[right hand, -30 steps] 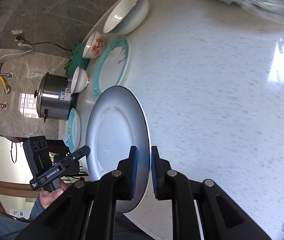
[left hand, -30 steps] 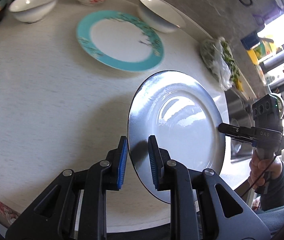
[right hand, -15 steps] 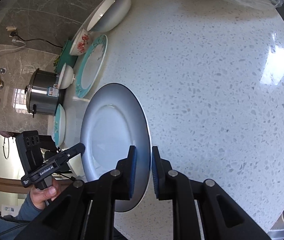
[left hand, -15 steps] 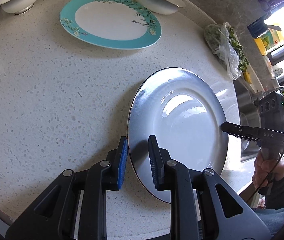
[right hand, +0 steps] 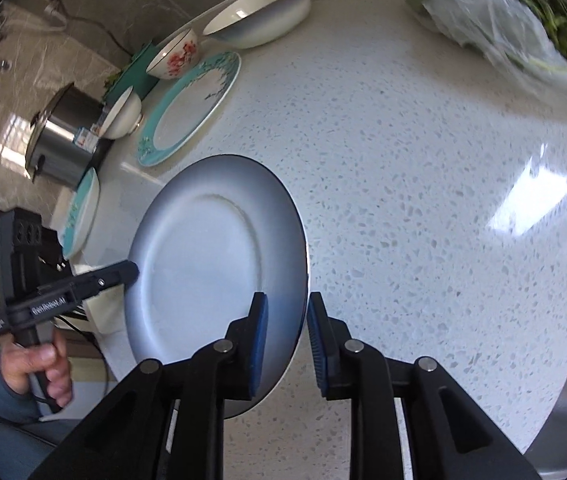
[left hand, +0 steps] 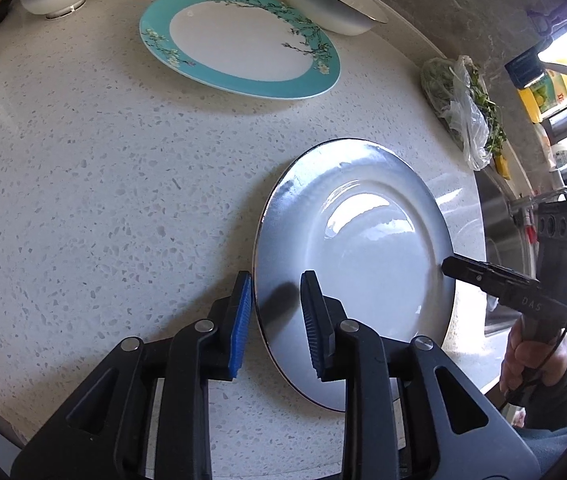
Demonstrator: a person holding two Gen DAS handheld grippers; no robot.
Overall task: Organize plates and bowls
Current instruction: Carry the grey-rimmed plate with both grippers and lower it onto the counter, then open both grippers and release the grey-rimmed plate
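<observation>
Loosening both grips since a second ago, our left claw [left hand: 275,316] and right claw [right hand: 287,340] are opening, pads now spread off the grey plate's [left hand: 363,264] rim, which rests low on the speckled bench [left hand: 103,184].

Both grippers' jaws wider around plate [left hand: 367,264]
</observation>
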